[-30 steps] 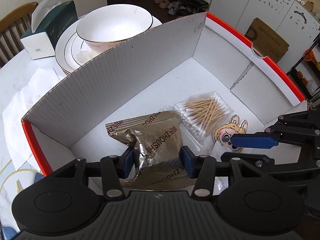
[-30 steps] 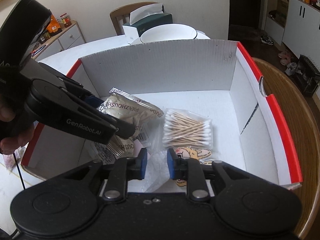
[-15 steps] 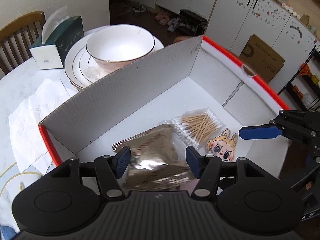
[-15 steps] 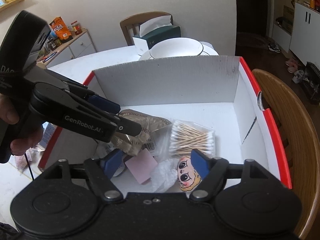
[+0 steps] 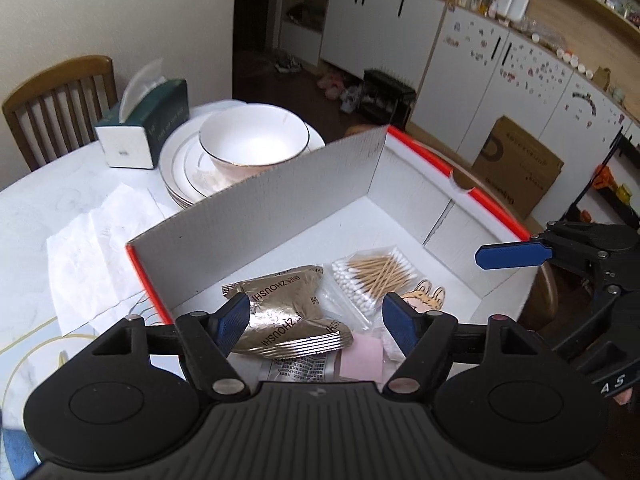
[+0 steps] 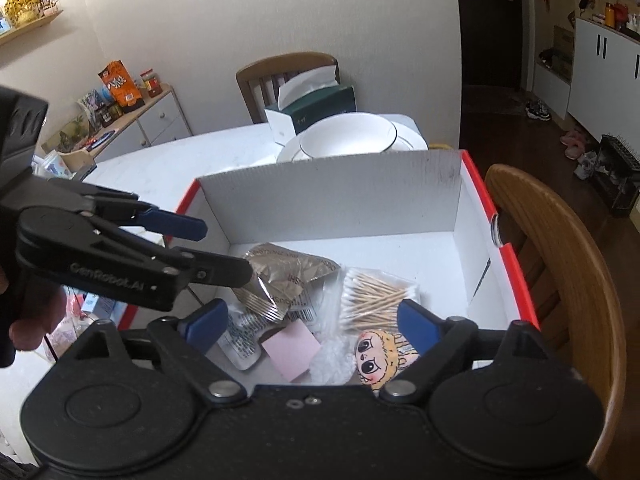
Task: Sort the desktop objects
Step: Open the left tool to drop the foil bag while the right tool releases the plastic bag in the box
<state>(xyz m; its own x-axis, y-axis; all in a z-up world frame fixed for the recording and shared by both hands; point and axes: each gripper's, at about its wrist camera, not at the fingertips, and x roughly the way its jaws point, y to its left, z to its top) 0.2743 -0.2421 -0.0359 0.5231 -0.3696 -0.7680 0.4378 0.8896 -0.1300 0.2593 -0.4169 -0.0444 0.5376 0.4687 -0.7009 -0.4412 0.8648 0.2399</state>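
A white cardboard box with red edges (image 5: 256, 216) (image 6: 332, 200) holds a gold foil packet (image 5: 280, 312) (image 6: 280, 272), a bag of cotton swabs (image 5: 372, 272) (image 6: 372, 292), a cartoon sticker (image 6: 380, 356) (image 5: 428, 296), a pink note pad (image 6: 292, 348) (image 5: 362, 360) and a printed sachet (image 6: 240, 344). My left gripper (image 5: 316, 324) is open and empty above the foil packet; it also shows in the right wrist view (image 6: 224, 252). My right gripper (image 6: 312, 320) is open and empty above the pad and sticker; one of its fingers (image 5: 512, 256) shows in the left wrist view.
Behind the box stand stacked plates with a white bowl (image 5: 252, 144) (image 6: 348, 140) and a green tissue box (image 5: 148, 128) (image 6: 316, 108). White paper (image 5: 96, 240) lies on the table left of the box. Wooden chairs (image 6: 560, 264) (image 5: 52, 100) stand around.
My left gripper let go of the foil packet, which now lies in the box, and both grippers opened and rose away from the box.
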